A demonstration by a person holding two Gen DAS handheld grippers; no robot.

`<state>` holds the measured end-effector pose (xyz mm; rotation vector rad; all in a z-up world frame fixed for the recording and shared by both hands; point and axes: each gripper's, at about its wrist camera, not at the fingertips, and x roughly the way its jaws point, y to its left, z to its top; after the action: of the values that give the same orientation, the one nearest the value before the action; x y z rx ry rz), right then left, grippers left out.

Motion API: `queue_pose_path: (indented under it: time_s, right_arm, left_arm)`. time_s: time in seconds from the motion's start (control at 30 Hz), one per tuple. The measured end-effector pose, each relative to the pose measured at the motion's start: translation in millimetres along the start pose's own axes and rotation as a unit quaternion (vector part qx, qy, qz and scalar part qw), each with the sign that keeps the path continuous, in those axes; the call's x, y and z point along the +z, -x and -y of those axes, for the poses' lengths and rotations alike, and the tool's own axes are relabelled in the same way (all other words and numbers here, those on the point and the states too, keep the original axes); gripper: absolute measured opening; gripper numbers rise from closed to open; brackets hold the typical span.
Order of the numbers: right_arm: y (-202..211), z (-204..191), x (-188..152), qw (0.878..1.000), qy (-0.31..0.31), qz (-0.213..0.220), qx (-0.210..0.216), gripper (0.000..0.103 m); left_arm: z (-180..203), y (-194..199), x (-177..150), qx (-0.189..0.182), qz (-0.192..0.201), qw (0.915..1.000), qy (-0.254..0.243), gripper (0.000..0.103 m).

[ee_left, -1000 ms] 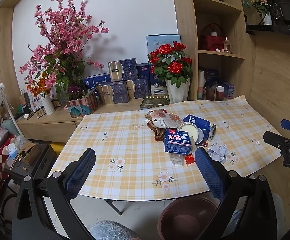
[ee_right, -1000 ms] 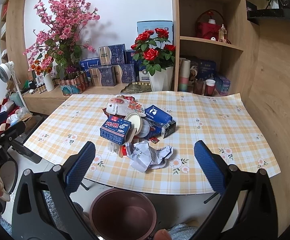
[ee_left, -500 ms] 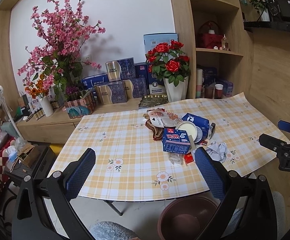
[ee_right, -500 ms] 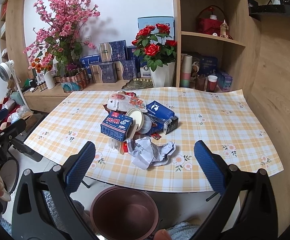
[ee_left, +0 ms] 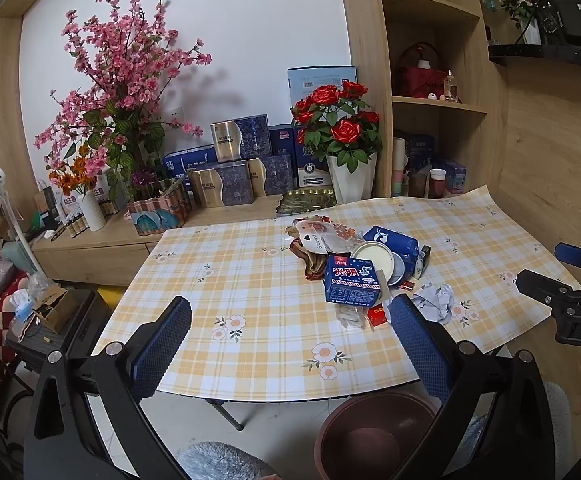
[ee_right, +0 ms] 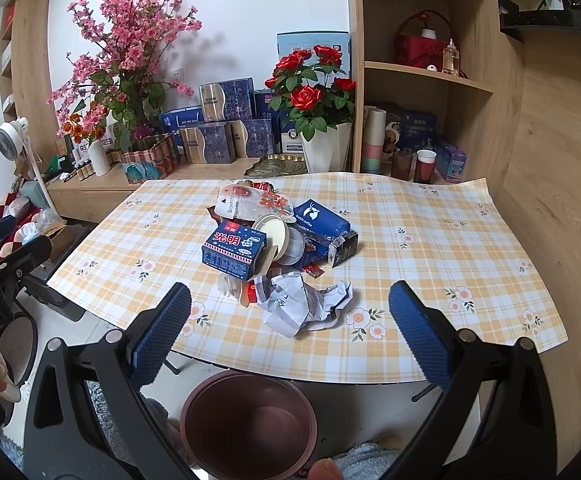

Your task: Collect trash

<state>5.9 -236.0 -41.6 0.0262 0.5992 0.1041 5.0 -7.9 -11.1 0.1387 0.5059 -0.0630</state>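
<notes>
The tabletop (ee_right: 430,280) under its yellow plaid cloth carries a single heap of trash near the middle, toward the near edge, and compared with a second ago both views have closed in on it a little – the heap sits larger in frame, so the approach has begun but nothing has been touched. Below the near edge, on the floor, stands the maroon bin (ee_right: 248,424), empty as far as can be seen. The left hand-held gripper (ee_left: 290,344) hangs spread wide over the near edge with nothing between its blue pads, the heap just off to its right; the right hand-held gripper (ee_right: 290,328) is likewise released and empty, and it frames the crumpled white paper (ee_right: 302,306), the piece nearest the near edge. Behind that lie the blue carton with red characters (ee_right: 234,250), a dark blue coffee packet (ee_right: 322,216), a round cream lid (ee_right: 270,232) and a small red wrapper (ee_right: 250,292). My judgement – the paper is the likely first pick, then a short drop into the bin.
</notes>
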Motion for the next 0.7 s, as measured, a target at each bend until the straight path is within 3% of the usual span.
queue_pose_path:
  time_s: [0.23,0.37,0.7]
  right_arm:
    - [-3.2,-2.3,-1.6,1.000,0.003,-0.006,0.001,0.097]
    - [-9.7,-3.2,-6.3,1.000,0.003,-0.009,-0.004,0.097]
    - [-40.6,7.6,-30.6,1.000,-0.003,-0.019,-0.017,0.098]
  left_arm:
    - [-0.6,0.6,-0.1,-0.003,0.021,0.9998,-0.003,0.098]
    - [-5.5,-2.9,-1.5,-0.028,0.038,0.9989,0.006,0.098]
    - [-2.7,-31.7,-18.3,-0.043,0.018,0.9989,0.003,0.098]
